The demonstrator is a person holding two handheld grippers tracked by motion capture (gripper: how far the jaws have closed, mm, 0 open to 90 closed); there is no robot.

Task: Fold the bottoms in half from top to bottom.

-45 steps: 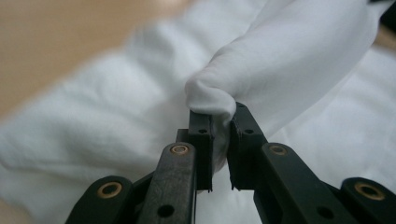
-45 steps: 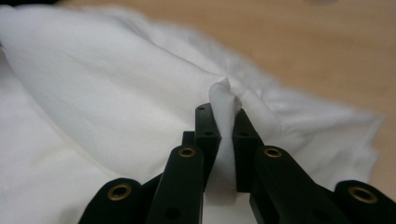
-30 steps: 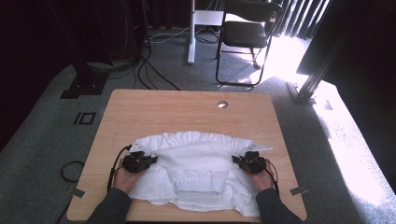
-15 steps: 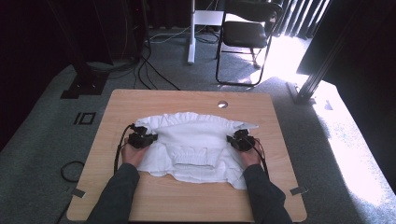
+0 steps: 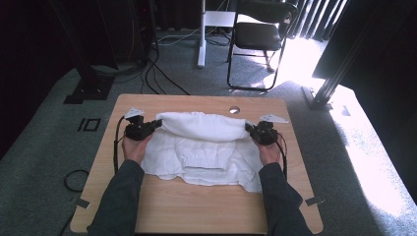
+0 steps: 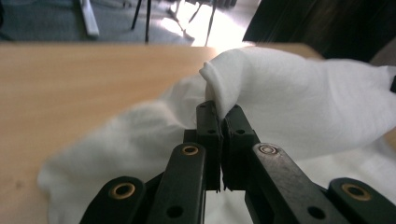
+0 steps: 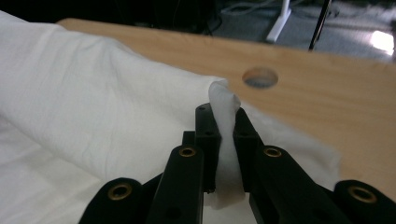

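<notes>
My left claw [image 6: 220,122] and right claw [image 7: 223,122] each pinch an edge of the white cloth [image 5: 206,142], which hangs between them over the bench [image 5: 162,201], and it could slip out if I pull too hard.

Light wooden table [image 5: 196,206], round hole [image 5: 234,109], white garment [image 5: 206,160] lying on it

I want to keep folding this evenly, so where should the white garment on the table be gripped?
Grip the white garment at the two ends of its raised fold edge, from each outer side, as the left gripper and right gripper do; the edge spans between them.
</notes>
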